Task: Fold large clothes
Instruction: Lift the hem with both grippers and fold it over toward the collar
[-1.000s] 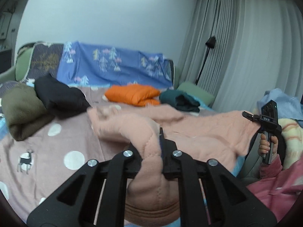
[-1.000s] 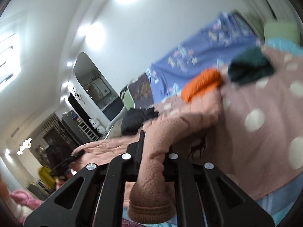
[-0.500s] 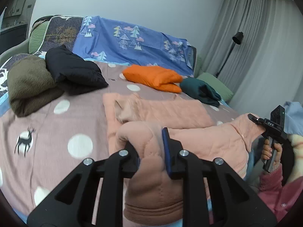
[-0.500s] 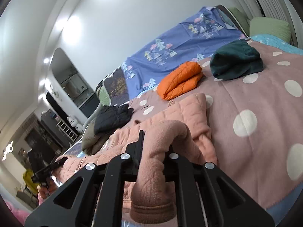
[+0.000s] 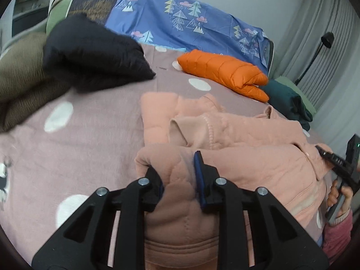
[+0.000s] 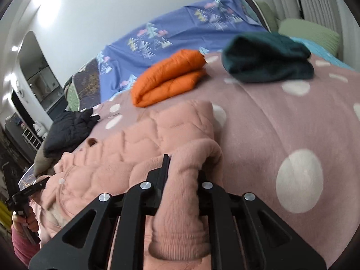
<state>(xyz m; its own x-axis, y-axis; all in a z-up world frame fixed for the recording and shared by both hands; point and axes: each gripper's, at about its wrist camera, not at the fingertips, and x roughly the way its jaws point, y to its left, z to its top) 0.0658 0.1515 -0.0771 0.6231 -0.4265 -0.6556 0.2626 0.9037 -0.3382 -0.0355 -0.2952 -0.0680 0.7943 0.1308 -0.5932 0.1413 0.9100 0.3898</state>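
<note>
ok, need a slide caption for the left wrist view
Left gripper fingers opening around a pink jacket sleeve on the dotted bedspread.

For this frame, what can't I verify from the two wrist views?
- Left wrist view: whether the left gripper, its jaws opening, has let go of the pink coat; fabric hides the pad faces.
- Left wrist view: the right gripper, cut off by the right edge.
- Right wrist view: the coat's cuff end below the right gripper, hidden by the gripper body.
- Left wrist view: the olive garment, blurred and cut off at the left edge.
</note>
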